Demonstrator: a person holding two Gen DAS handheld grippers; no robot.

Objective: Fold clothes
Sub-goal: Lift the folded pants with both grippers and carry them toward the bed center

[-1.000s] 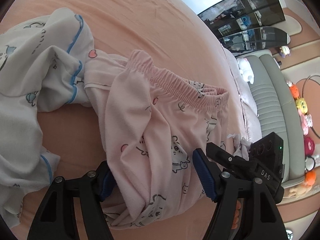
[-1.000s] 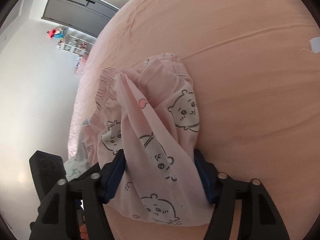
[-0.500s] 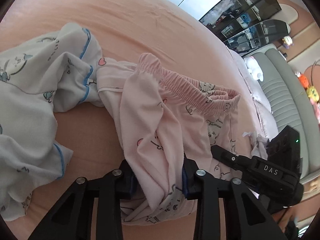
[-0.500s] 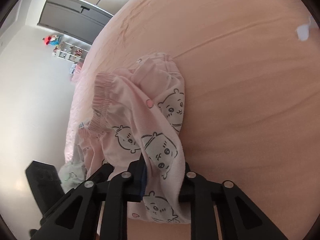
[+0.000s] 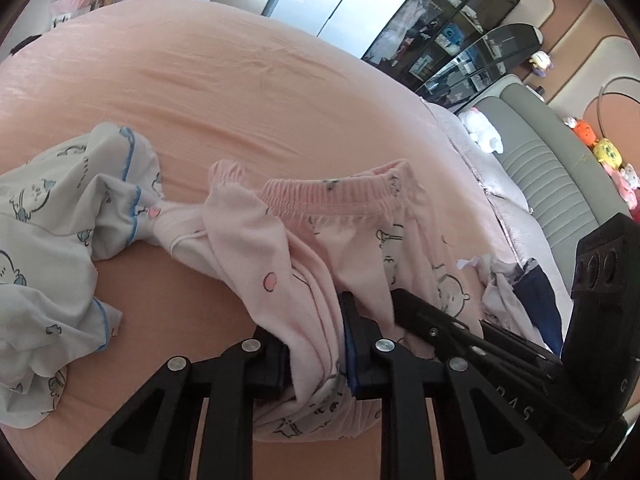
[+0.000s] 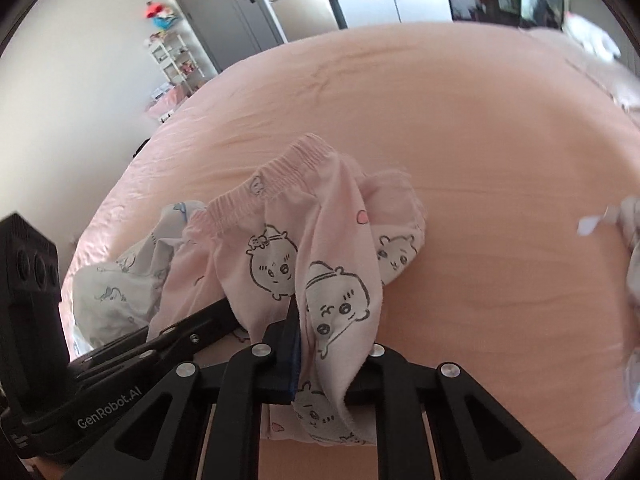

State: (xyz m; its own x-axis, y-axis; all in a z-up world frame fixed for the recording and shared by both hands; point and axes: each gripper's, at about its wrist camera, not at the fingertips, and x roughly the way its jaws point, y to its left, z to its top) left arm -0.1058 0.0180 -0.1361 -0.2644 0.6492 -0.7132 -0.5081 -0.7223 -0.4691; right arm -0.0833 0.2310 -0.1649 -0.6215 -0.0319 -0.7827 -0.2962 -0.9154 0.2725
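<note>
Pink trousers (image 5: 320, 240) with cartoon faces and an elastic waistband lie bunched on the peach bed sheet (image 5: 240, 92). My left gripper (image 5: 316, 352) is closing, its pads pressing a fold of the pink cloth near the bottom of the left wrist view. My right gripper (image 6: 326, 364) is shut on another fold of the pink trousers (image 6: 276, 264); cloth drapes over its right finger. The two grippers stand close side by side, each visible in the other's view. A white pyjama piece with blue trim (image 5: 52, 240) lies to the left, touching the trousers.
A small heap of white and dark blue clothes (image 5: 516, 292) lies at the bed's right side, before a grey sofa (image 5: 560, 184) with plush toys (image 5: 604, 152). More white cloth (image 6: 628, 264) shows at the right edge of the right wrist view. A wardrobe (image 6: 224, 12) stands beyond the bed.
Both grippers went from open around the pink trousers to shut on its folds. Both then rose and rolled, lifting the cloth and drawing the waistband up.
</note>
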